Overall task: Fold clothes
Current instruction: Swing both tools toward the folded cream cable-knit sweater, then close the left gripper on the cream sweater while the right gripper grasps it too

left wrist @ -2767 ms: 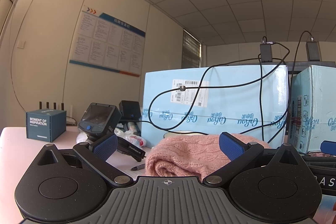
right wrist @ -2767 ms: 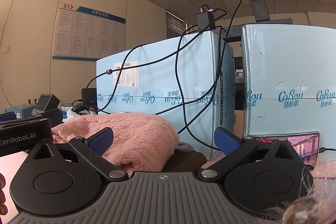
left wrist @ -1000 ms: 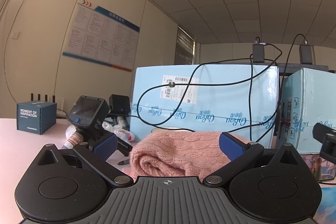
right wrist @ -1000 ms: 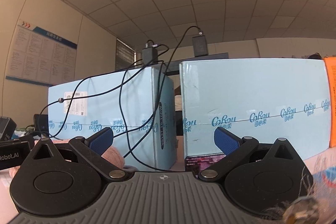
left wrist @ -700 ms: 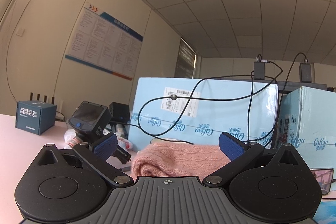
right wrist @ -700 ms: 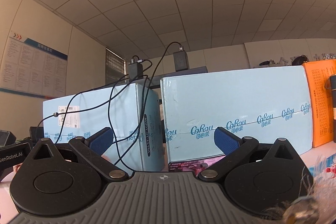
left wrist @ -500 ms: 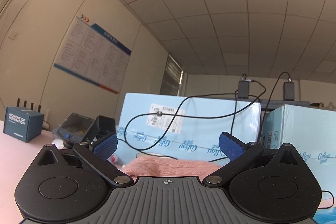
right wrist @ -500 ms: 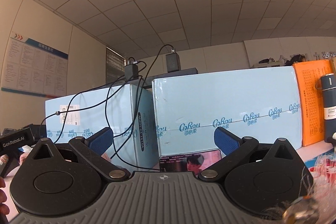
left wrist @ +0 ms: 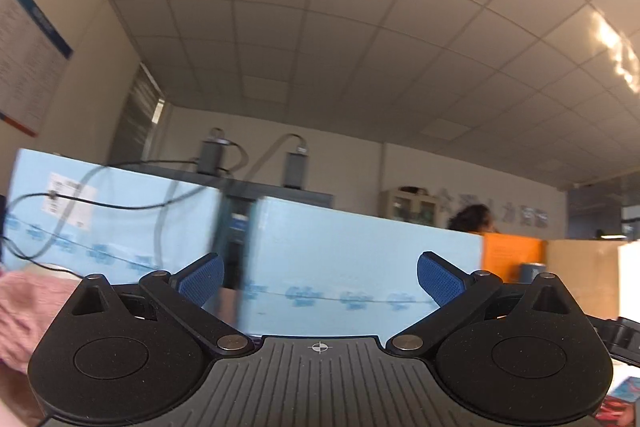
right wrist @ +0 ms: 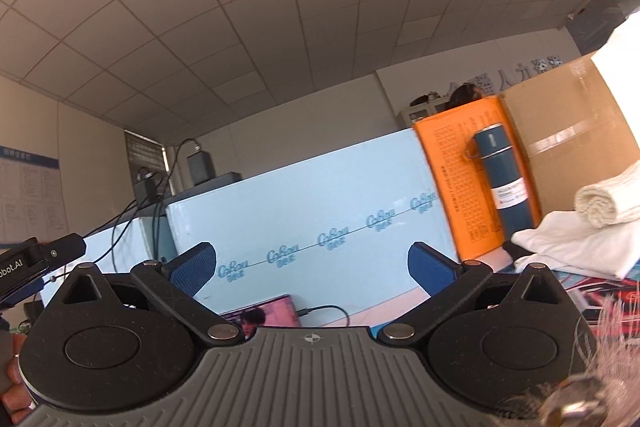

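Note:
A folded pink knit sweater [left wrist: 24, 303] lies at the far left edge of the left wrist view. My left gripper [left wrist: 319, 281] is open and empty, well to the right of the sweater and tilted up toward the ceiling. My right gripper [right wrist: 310, 269] is open and empty. White folded clothes [right wrist: 580, 239] are stacked at the right of the right wrist view, with a rolled white piece [right wrist: 604, 203] on top. The left gripper's body [right wrist: 36, 263] shows at the left edge of that view.
Light blue cartons [left wrist: 360, 267] [right wrist: 304, 211] with black cables [left wrist: 120, 203] stand ahead. A phone [right wrist: 264, 313] leans on a carton. An orange box [right wrist: 460, 179], a teal flask [right wrist: 506, 179] and a brown carton [right wrist: 568, 115] stand to the right.
Both grippers have swung right and tilted up. The pink sweater slid to the left edge of the left view. White clothes, the flask and the brown carton came into the right view.

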Demonstrator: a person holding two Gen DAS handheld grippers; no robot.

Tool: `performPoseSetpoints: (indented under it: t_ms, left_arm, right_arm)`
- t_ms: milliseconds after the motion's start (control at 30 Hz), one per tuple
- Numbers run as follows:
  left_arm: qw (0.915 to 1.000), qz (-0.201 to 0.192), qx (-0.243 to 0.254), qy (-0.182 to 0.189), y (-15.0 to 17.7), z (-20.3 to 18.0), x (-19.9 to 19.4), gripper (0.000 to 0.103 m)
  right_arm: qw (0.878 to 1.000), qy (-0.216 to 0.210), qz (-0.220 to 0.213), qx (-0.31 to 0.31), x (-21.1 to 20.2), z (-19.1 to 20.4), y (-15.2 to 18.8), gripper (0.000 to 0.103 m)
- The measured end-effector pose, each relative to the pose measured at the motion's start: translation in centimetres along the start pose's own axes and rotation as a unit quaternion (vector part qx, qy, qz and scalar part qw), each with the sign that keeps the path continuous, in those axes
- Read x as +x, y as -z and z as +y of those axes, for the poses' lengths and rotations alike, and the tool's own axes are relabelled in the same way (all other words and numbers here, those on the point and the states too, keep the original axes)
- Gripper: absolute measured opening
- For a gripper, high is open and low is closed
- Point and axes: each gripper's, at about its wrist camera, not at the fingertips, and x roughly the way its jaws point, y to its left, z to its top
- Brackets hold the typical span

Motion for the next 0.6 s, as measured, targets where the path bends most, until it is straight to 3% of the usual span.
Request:
performPoseSetpoints:
  t_ms: [100, 167, 367, 433, 467, 567, 600]
  left_arm:
    - [0.9965, 0.034, -0.016, 0.074, 0.5, -3.5, 2.8, 0.103]
    - [0.9886, 0.069, -0.052, 0.124, 0.9, -5.5, 5.1, 0.103]
    - [0.9439, 0.168, -0.151, 0.241, 3.1, -11.5, 12.6, 0.103]
    - [0.9173, 0.219, -0.189, 0.274, 4.2, -13.7, 15.2, 0.103]
    - [0.8968, 0.256, -0.219, 0.288, 4.9, -14.9, 16.4, 0.103]
    - [0.8242, 0.358, -0.303, 0.317, 7.3, -18.5, 20.0, 0.103]
    - [0.8085, 0.379, -0.319, 0.317, 8.3, -19.6, 21.2, 0.103]
  right_arm:
    - [0.999, 0.031, 0.0, 0.02, -1.0, -3.7, -1.4, 0.103]
    - [0.998, 0.059, -0.003, 0.036, -1.5, -6.5, -2.3, 0.103]
    - [0.981, 0.177, -0.014, 0.083, -3.6, -15.6, -4.8, 0.103]
    - [0.971, 0.215, -0.013, 0.107, -4.3, -18.8, -5.4, 0.103]
    - [0.965, 0.232, -0.013, 0.12, -4.5, -20.4, -5.7, 0.103]
    - [0.947, 0.275, -0.014, 0.164, -5.2, -25.0, -6.5, 0.103]
    - [0.943, 0.282, -0.013, 0.179, -5.2, -26.3, -6.8, 0.103]
